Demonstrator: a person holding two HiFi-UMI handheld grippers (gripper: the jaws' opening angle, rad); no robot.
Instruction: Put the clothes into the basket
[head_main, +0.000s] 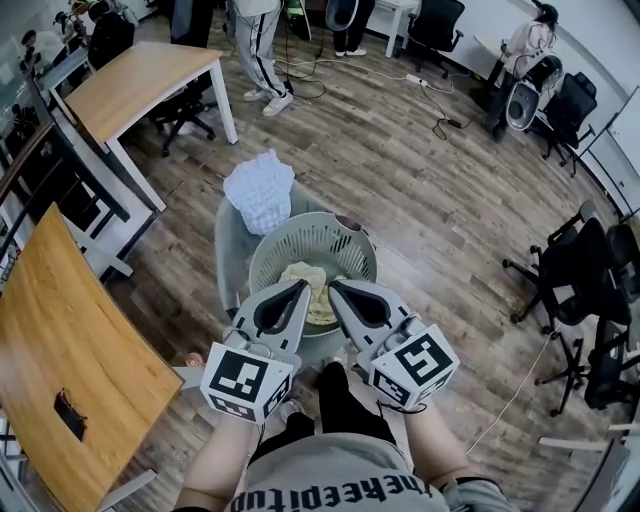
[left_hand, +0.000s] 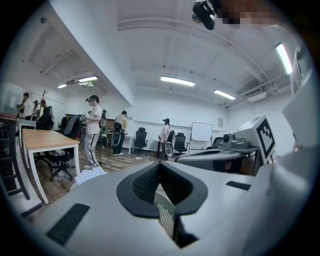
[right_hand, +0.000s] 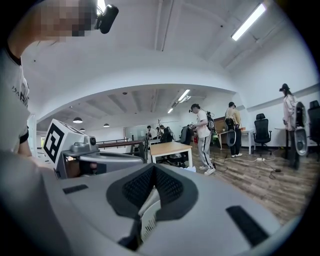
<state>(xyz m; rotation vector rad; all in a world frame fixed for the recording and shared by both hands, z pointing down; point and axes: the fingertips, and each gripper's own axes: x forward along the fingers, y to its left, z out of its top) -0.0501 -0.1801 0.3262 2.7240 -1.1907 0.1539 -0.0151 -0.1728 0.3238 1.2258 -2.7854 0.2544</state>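
Observation:
A round grey-green laundry basket (head_main: 268, 258) stands on a grey chair below me. A pale yellow cloth (head_main: 318, 302) lies inside it. Just behind the basket, a white knitted cloth (head_main: 260, 190) is draped over the chair's back. My left gripper (head_main: 302, 286) and right gripper (head_main: 334, 285) hover side by side over the basket's near rim, pointing away from me. Both are shut with nothing between the jaws. In the left gripper view the left gripper (left_hand: 160, 163) has a piece of the slotted basket wall (left_hand: 164, 216) showing under its tip. The right gripper (right_hand: 154, 166) shows the same basket wall (right_hand: 148, 220) beneath it.
Wooden tables stand at the left (head_main: 140, 85) and the near left (head_main: 60, 350). Black office chairs (head_main: 580, 270) stand at the right. People (head_main: 262, 40) stand at the far end, with cables (head_main: 440, 105) on the wood floor.

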